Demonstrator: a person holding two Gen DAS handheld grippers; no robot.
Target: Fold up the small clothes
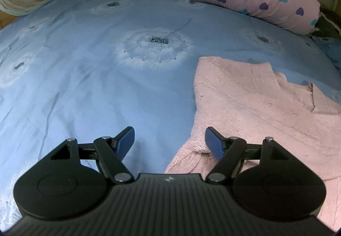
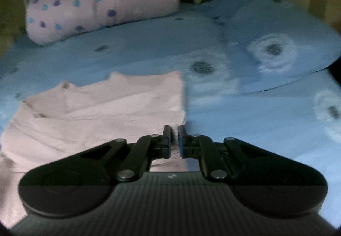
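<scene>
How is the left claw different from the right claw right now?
The left claw stands wide open with nothing between its blue pads, while the right claw is nearly shut, pinching the pink knitted garment's edge. The left claw hangs over the garment's left edge; the right claw sits at its right edge. Both point down toward the blue bedsheet.
</scene>
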